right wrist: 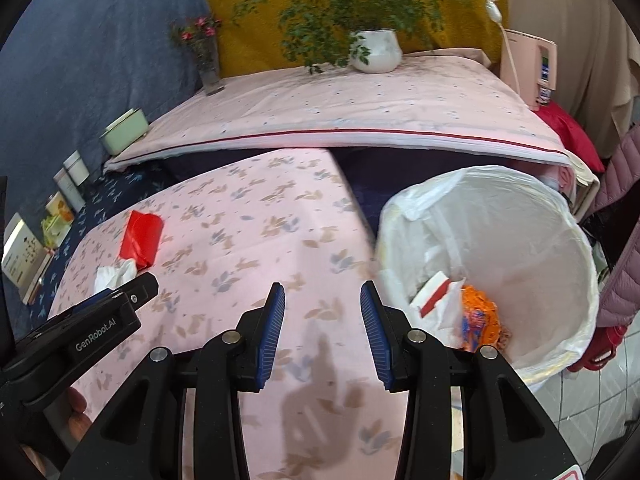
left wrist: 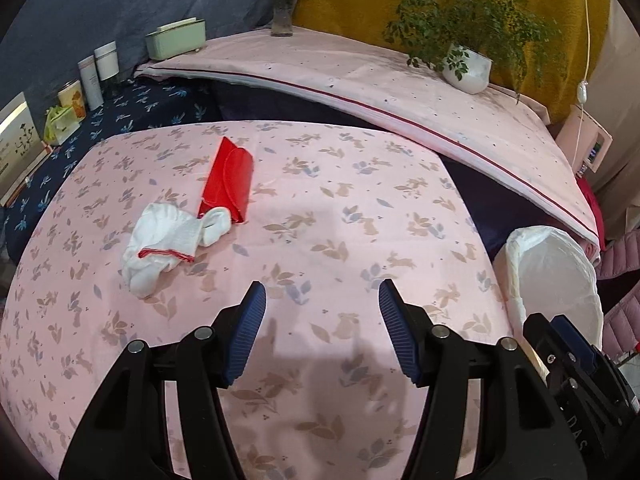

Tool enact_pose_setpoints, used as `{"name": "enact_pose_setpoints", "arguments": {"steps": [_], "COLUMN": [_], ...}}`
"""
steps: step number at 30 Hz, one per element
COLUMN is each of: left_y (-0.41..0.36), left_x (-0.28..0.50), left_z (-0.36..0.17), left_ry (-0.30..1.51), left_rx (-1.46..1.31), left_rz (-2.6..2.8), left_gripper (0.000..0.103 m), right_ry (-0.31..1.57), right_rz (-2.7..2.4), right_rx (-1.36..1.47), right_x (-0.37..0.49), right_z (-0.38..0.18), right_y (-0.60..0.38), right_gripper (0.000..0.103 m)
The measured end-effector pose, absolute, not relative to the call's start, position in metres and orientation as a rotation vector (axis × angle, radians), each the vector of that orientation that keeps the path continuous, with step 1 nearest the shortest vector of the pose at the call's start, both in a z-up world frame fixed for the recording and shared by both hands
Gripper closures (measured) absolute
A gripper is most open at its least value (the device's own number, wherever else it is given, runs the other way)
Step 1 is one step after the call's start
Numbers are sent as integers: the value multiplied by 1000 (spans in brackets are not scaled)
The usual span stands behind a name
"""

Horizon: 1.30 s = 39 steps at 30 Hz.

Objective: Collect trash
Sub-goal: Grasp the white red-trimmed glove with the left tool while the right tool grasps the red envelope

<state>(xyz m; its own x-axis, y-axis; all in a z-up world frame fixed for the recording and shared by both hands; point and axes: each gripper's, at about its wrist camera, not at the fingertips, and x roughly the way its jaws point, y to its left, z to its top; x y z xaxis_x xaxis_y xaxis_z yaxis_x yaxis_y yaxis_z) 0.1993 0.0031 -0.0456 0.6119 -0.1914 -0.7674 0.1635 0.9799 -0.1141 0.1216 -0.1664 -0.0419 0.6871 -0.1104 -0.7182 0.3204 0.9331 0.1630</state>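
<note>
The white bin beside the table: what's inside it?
The white bin holds crumpled white paper, a red-and-white wrapper and orange packaging. Anything beneath that pile is hidden.

Bright, even light; soft shadows on the tablecloth (left wrist: pixel 320 208); fisheye-bent, dark corners.

Black gripper (left wrist: pixel 322 292), ribbed blue pads (left wrist: pixel 250 332)

Both wrist views look steeply down from close above the pink cloth table (left wrist: pixel 320 200), sharing its top, while the right view sits nearer the lined bin (right wrist: pixel 520 216) at right.
</note>
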Motion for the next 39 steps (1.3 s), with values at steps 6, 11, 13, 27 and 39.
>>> {"name": "enact_pose_setpoints", "arguments": {"steps": [6,11,13,27,39], "left_y": [38,71,86,157,173], "left_x": [207,218,225,286,310], "left_z": [-50,-55,-57,-84,-110], "left_ry": [896,901,903,1000,1063], "left_rx": [-68,-94,-107,-286,-337], "left_rz": [-157,-109,-87,-71,-166], "left_gripper": [47,47,47,28,87], "right_ry": [801,817,823,856,885], "right_rz": [-201,-163,-149,-21,50], "right_rx": [245,213,208,183,152], "right_x": [137,153,161,254,316], "right_z": [-44,-46,-47,-55,-74], "right_y": [-131,-104,-95,-21,21], "right_gripper": [63,63,63,63,53]}}
